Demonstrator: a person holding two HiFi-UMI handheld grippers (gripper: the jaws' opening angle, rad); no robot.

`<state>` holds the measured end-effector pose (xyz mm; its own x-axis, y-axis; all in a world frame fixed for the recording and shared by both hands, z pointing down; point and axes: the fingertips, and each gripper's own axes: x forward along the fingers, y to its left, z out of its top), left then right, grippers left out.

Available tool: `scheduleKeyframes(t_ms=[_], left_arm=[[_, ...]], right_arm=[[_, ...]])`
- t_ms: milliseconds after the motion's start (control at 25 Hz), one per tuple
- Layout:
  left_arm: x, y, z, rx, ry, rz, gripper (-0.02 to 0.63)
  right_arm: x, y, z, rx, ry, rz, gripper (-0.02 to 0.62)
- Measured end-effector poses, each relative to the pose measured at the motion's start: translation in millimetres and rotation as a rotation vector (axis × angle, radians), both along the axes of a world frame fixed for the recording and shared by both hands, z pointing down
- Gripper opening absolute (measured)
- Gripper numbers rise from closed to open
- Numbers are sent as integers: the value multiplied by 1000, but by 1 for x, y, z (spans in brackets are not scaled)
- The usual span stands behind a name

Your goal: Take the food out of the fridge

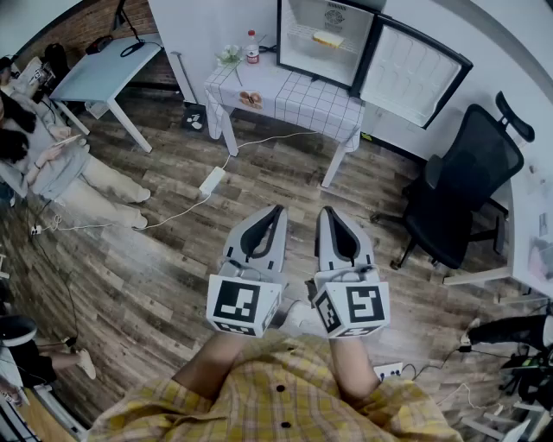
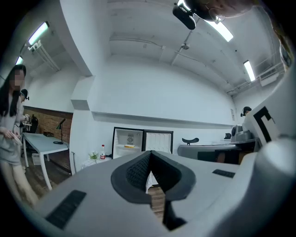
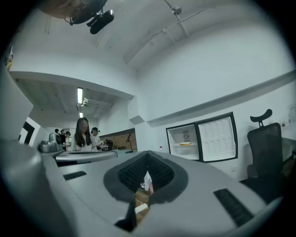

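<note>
The food (image 1: 328, 38), a flat yellow piece, lies on the upper shelf inside the small fridge (image 1: 302, 19), which stands at the far wall. The fridge door (image 1: 413, 73) is swung fully open to the right. In front of the fridge stands a table with a checked cloth (image 1: 302, 102). On its left end there are a bottle with a red label (image 1: 251, 48) and a small plant (image 1: 229, 57). To the right of this table is a black office chair (image 1: 467, 186), and on the wooden floor before it lies a white power strip (image 1: 212, 179) with its cable. The left gripper (image 1: 275, 214) and the right gripper (image 1: 327, 214) are held side by side near the person's body, both pointing level toward the fridge and well apart from it. The jaws of the left gripper are pressed together at the tips, with nothing between them. The jaws of the right gripper are pressed together in the same way and also hold nothing. At the left of the room, a person (image 1: 60, 164) sits beside a pale table (image 1: 108, 69).
</note>
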<state>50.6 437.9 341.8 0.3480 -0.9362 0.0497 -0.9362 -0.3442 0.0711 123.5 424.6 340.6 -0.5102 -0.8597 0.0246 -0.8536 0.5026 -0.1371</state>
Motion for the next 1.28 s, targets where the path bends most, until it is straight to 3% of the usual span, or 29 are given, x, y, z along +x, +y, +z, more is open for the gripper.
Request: scheduleKeyframes(t_ms=[480,880,1280], left_arm=[[31,-14,5,-1,2,-5,8],[48,-36,18,-21,-12,-57,8],[31,-133,34,-21,19,-27,8]], right_arm=[[26,-14,9,-19,-16,-49,6],[49,-41,31,-60,-46,-58,6],[34,-133,37,-50,-26,-13,6]])
